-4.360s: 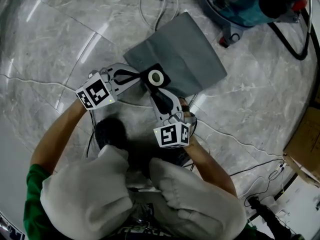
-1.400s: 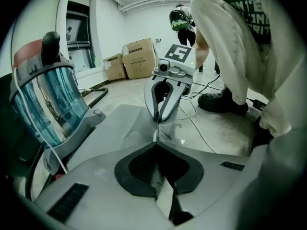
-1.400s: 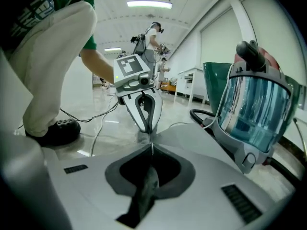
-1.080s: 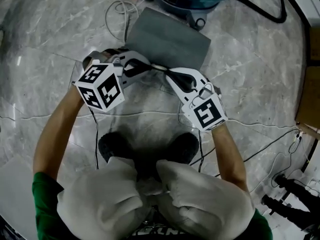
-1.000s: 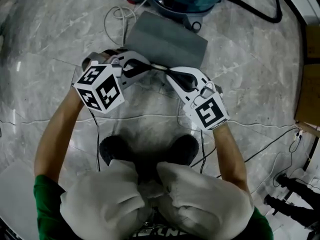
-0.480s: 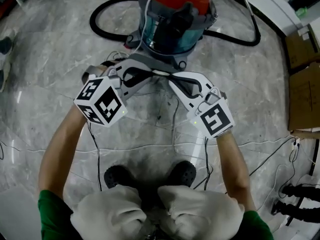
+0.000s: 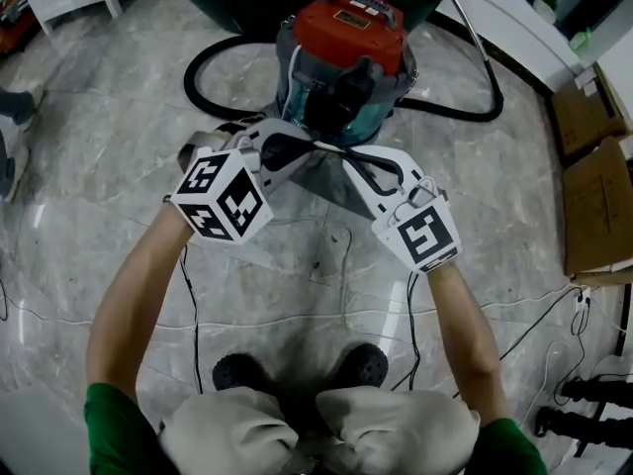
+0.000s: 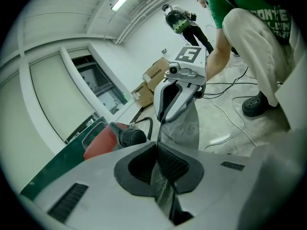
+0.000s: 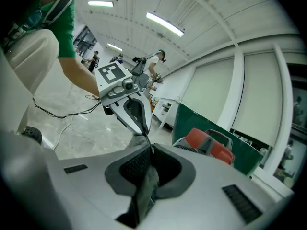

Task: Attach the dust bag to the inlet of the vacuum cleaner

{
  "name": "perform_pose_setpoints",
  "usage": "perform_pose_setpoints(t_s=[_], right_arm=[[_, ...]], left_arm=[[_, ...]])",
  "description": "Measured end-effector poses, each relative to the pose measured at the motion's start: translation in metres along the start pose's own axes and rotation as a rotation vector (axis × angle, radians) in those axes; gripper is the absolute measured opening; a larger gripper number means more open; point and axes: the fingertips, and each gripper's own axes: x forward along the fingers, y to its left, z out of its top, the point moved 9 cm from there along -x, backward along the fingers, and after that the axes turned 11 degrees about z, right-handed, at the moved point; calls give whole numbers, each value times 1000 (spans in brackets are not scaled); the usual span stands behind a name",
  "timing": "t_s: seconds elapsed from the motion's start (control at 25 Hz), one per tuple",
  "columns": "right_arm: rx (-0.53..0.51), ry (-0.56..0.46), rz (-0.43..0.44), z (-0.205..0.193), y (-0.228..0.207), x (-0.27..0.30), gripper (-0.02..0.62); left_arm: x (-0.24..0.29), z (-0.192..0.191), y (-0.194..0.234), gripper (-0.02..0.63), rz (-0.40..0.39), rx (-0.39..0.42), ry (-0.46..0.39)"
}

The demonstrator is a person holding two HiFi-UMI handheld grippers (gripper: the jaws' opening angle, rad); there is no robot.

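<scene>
Dust bag (image 7: 321, 181) hangs above the marble floor (image 7: 99, 146), its top edge stretched between two hand-held tools just in front of the red-lidded vacuum cleaner (image 7: 346, 43). The left gripper (image 8: 157, 146) clenches one end of the grey fabric. The right gripper (image 9: 151, 150), its jaws just eased slightly wider, pinches the other end. A black hose (image 7: 203, 62) loops beside the machine.
</scene>
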Motion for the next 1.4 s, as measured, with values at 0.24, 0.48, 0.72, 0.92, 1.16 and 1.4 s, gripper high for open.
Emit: perform_pose_setpoints(t_s=[0.24,0.48,0.72,0.92,1.16,1.4], right_arm=[[-10,-5,-35,5,-22,2,21],[54,-8,-57,3,-45,2,20],[103,-27,-37,0,-60,3,21],[190,-72,-16,-3,-76,4,21],[228,-96,-14,-13,-89,2,21],[226,-110,-4,-19,-96,3,25]], left_arm=[[11,4,20,11,38,27,-5],[27,7,41,18,38,58,1],[34,8,51,20,35,55,9],[42,6,63,29,58,11,4],[53,7,70,34,54,-7,-7],[58,6,74,34,32,0,-11]])
